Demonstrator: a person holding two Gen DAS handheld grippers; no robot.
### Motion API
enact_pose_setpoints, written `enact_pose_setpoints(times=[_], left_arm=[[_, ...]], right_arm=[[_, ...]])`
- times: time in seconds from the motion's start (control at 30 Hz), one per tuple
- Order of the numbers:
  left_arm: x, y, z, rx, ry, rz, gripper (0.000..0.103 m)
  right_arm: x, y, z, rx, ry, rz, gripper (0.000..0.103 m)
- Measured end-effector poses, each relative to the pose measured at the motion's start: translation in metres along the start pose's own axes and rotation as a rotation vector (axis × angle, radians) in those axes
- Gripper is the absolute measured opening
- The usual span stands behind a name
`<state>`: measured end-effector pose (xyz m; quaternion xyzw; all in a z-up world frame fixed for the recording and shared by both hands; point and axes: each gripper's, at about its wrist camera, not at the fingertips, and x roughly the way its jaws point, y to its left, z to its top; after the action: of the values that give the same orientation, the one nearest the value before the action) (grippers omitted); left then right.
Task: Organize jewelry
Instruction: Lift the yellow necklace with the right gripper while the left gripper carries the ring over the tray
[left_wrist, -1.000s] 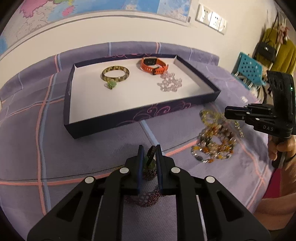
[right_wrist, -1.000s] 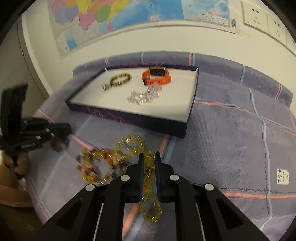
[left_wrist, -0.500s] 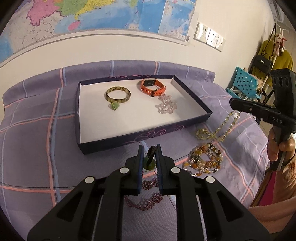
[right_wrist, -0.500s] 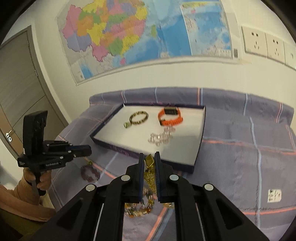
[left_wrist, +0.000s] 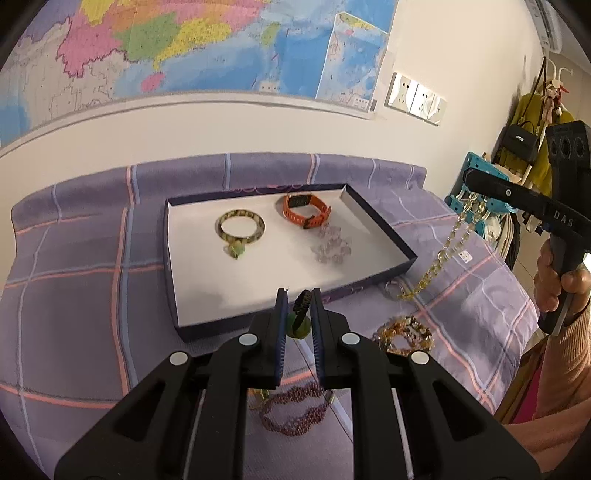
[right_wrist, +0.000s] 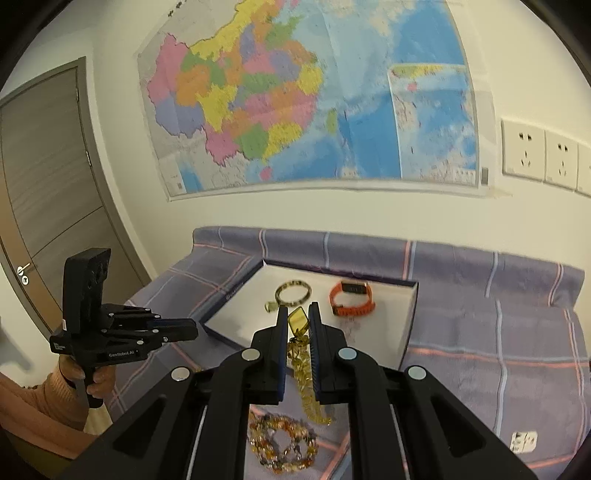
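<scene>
Yellow chain (right_wrist: 301, 363) dangles at lower centre, pinched in my right gripper (right_wrist: 297, 325); my left gripper (left_wrist: 297, 314), tilted downward, clamps a dark cord with green bead (left_wrist: 300, 325) before the tray (left_wrist: 373, 221).

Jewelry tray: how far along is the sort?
Done: the white tray holds a green bangle, an orange watch band and clear beads.
In hand: the left tool grips a dark cord with a green bead; the right tool lifts the yellow chain.
Left: an amber bead bracelet and a maroon bead bracelet lie on the cloth.
</scene>
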<state>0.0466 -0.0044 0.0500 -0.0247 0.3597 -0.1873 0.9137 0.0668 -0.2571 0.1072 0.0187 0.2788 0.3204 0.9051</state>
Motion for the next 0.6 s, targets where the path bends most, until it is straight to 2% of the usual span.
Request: enact_pose_setpoints(times=[0.6], left_arm=[[0.005,0.005,0.042,0.033,-0.046,0.031,0.013]], right_arm=[[0.008,0.008,0.063,-0.050,-0.077,0.030,0.009]])
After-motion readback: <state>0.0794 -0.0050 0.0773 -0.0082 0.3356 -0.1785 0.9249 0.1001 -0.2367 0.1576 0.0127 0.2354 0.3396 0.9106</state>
